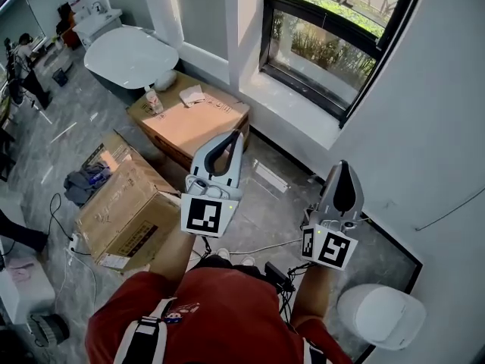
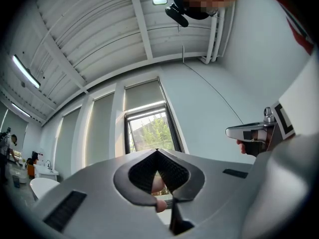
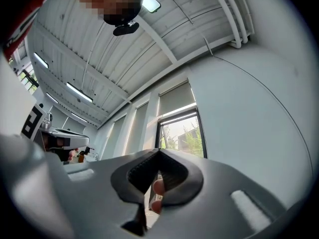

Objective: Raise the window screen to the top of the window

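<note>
left gripper point(image 1: 236, 135), right gripper point(image 1: 345, 165): both clenched, empty | window point(image 1: 326, 51) well apart | risk: you arrive with jaws closed and merely knock the screen point(image 2: 144, 94)

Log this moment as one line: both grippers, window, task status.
left gripper: shut, empty | right gripper: shut, empty | window: ahead of both grippers, untouched | task: not yet begun

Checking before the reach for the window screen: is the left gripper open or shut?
Shut. In the left gripper view, the left gripper has its jaws meeting at the tips, with no object gripped between them.
</note>
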Demonstrator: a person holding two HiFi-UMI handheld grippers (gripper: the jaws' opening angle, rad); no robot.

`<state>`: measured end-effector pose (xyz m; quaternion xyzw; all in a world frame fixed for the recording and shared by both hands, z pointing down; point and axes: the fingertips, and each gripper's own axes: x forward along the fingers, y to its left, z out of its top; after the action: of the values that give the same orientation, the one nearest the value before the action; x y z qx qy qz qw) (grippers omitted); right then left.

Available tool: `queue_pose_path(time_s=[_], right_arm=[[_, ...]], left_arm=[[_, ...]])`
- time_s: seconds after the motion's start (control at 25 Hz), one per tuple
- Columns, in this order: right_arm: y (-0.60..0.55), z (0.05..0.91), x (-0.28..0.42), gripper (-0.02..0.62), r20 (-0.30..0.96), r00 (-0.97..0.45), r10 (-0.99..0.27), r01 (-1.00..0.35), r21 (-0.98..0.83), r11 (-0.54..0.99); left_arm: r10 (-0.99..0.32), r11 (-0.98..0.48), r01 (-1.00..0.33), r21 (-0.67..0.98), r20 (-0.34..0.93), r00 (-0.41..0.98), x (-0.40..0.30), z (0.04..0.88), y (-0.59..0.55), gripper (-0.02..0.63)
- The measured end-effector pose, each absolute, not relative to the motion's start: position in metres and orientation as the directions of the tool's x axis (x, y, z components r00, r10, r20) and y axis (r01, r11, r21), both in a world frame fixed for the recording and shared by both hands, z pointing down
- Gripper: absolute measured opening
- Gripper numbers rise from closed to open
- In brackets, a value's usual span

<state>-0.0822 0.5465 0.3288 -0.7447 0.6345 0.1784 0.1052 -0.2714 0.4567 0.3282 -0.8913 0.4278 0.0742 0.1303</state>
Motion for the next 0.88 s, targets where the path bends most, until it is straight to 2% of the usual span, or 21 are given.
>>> queue_pose_path(time_s=[0.4,0.88], right_arm=[[0.554,0.341,-0.064,0.009,-0.394,0.119,-0.911,-0.987,0.052,-0.152],[0.509,0.345,-0.054,0.009,-0.378,0.102,-0.92,-0.982,0.107,-0.153]], left_arm=[[-0.759,-0.59,-0.792,-0.156,-0.229,0.61,-0.255,0.341,0.469,0.005],[-0.754,-0.597,-0.792,-0.132,-0.246,0.609,-0.238,0.345,0.425,0.005]])
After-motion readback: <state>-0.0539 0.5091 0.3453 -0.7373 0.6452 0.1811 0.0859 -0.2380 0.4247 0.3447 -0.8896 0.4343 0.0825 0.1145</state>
